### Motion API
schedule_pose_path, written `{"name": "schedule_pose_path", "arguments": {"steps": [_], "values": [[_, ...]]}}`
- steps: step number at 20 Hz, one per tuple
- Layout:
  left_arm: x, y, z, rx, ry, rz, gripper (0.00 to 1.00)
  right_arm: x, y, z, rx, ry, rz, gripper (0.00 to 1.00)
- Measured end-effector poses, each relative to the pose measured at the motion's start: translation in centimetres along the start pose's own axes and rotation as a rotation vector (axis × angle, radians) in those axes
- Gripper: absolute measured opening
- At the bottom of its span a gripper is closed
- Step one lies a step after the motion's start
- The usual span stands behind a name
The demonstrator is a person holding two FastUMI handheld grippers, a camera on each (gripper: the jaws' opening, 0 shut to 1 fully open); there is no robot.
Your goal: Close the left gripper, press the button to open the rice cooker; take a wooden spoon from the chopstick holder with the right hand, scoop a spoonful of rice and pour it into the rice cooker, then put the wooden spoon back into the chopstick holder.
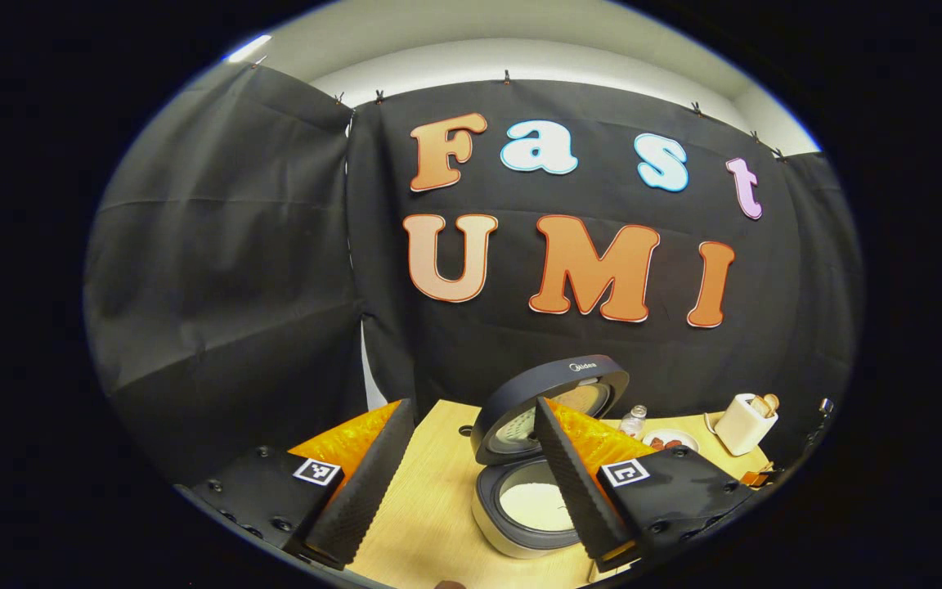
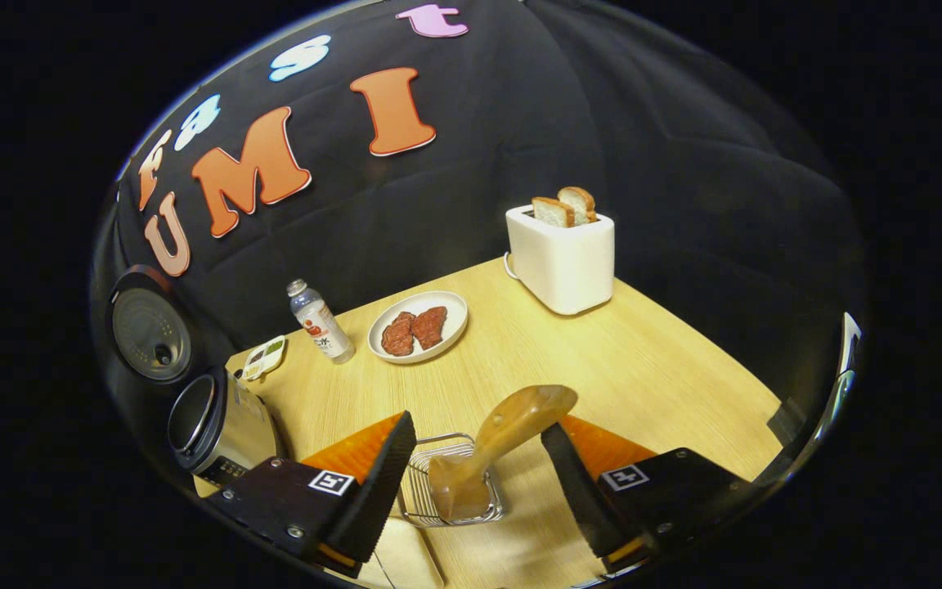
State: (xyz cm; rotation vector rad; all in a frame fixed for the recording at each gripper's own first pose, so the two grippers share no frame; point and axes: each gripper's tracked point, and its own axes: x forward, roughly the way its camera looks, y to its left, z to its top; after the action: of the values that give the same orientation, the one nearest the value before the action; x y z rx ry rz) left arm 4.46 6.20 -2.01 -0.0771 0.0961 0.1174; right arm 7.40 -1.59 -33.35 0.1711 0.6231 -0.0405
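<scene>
Left gripper view: we see the cooker [image 1: 532, 483] on the counter [image 1: 430, 507] with its lid [image 1: 549, 405] swung up and back, the pot holding a pale, flat layer of what looks like rice. The left gripper [image 1: 467, 483] hangs above the counter, its jaws wide apart with nothing between them; the right-hand finger overlaps the cooker in this view. Far right we note a toaster [image 1: 745, 423], a plate [image 1: 671, 440] and a small bottle [image 1: 634, 420], all small. Right gripper view: the cooker [image 2: 213, 425] sits at the far left edge, lid [image 2: 148, 325] raised. Here we see the wire holder [image 2: 438, 483] on the counter [image 2: 643, 360], with the wooden spoon [image 2: 504, 438] standing in it, tilted to the right, broad end up. The right gripper [image 2: 479, 478] hovers over the holder, jaws open on either side of the spoon, not touching it. Bread slices [image 2: 567, 206] stand in the toaster [image 2: 561, 258]; the plate [image 2: 448, 304] carries two reddish pieces, with the bottle [image 2: 321, 321] just beside it.
</scene>
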Motion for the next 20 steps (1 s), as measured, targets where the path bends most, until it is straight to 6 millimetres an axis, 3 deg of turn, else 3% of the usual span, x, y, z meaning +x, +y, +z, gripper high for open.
{"name": "schedule_pose_path", "arguments": {"steps": [4, 8, 9, 10, 14, 18, 20], "values": [[0.8, -1.7, 1.7, -0.024, -0.015, -0.032, 1.0, -2.1, -1.4, 3.3, -0.037, -0.059, -0.045, 0.95], [2.6, -3.7, 4.8, -0.029, -0.033, -0.055, 1.0, -4.8, -0.8, 7.0, -0.091, -0.121, -0.036, 0.95], [3.4, -4.0, 5.9, -0.029, -0.039, -0.062, 1.0, -5.3, -0.5, 7.4, -0.107, -0.129, -0.03, 1.0], [4.3, -4.5, 6.9, -0.032, -0.041, -0.068, 1.0, -5.9, -0.2, 8.0, -0.131, -0.138, -0.024, 0.95], [9.5, -7.3, 9.2, -0.033, -0.005, -0.124, 1.0, -7.9, 0.7, 10.3, -0.223, -0.175, -0.017, 0.95], [15.7, -10.1, 7.6, -0.041, 0.072, -0.159, 1.0, -9.1, 1.9, 11.7, -0.218, -0.196, 0.02, 0.95], [18.5, -11.0, 6.4, -0.031, 0.098, -0.169, 1.0, -8.8, 2.5, 11.4, -0.218, -0.196, 0.025, 0.95]]}}
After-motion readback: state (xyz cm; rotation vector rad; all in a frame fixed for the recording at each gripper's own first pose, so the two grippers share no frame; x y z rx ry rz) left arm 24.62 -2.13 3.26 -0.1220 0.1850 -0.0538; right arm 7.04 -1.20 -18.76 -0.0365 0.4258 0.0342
